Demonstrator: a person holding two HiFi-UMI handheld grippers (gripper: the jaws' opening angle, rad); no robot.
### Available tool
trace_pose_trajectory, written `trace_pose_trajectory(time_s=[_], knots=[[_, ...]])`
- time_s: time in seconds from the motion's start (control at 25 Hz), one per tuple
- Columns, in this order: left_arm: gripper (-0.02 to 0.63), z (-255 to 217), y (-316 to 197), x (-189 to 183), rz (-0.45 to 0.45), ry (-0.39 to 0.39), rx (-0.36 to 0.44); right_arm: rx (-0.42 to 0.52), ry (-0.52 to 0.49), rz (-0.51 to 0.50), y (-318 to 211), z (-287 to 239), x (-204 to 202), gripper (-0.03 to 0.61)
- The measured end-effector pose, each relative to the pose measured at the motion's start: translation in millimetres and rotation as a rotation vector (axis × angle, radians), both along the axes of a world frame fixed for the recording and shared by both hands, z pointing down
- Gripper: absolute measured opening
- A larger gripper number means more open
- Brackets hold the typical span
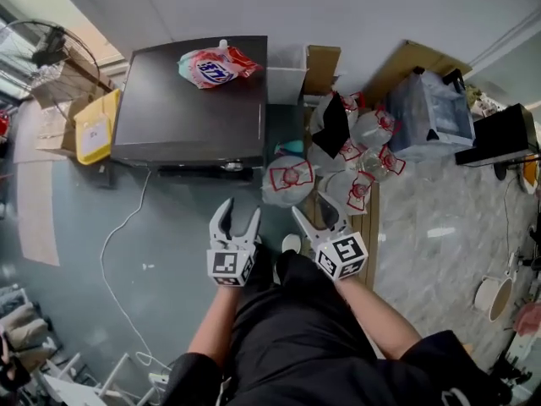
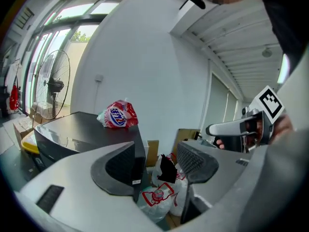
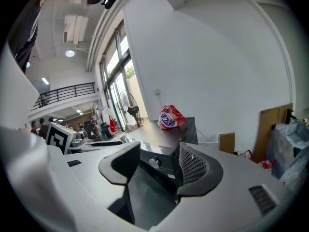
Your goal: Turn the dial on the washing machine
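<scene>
We see the dial [image 3: 154,161] on the front panel of the washing machine [image 1: 190,100], framed between the jaws of the right gripper [image 1: 315,214] but well apart from them. Both claws are wide open and hold nothing. The left gripper [image 1: 239,215] is just beside the right. There's a detergent bag [image 1: 215,64] on the lid and white bags [image 1: 287,180] beside the machine.

Red pouch [image 1: 215,66], white plastic bags [image 1: 287,183], fan [image 2: 56,86]
</scene>
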State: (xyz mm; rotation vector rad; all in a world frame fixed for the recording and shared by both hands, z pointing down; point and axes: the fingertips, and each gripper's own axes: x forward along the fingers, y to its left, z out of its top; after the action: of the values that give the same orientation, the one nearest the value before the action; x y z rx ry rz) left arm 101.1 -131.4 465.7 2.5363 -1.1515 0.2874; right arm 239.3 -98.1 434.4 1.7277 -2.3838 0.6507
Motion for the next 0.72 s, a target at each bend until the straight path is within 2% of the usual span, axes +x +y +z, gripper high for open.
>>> trace_pose_trajectory(time_s=[0.28,0.44,0.72], knots=[[0.247,49.3,-37.0,-21.1,-0.107,-0.010,-0.031,-0.046,0.003,-0.092,-13.5,36.4,-28.3,0.224],[0.247,71.5,-60.0,-33.5,-0.137,0.021,-0.046,-0.041,-0.013,-0.120,-19.7,52.0,-44.9,0.224],[0.247,126.4,-86.6,-30.5,-0.171,-0.011,-0.088,-0.053,-0.016,-0.141,-27.6,78.3,-48.5,0.224]])
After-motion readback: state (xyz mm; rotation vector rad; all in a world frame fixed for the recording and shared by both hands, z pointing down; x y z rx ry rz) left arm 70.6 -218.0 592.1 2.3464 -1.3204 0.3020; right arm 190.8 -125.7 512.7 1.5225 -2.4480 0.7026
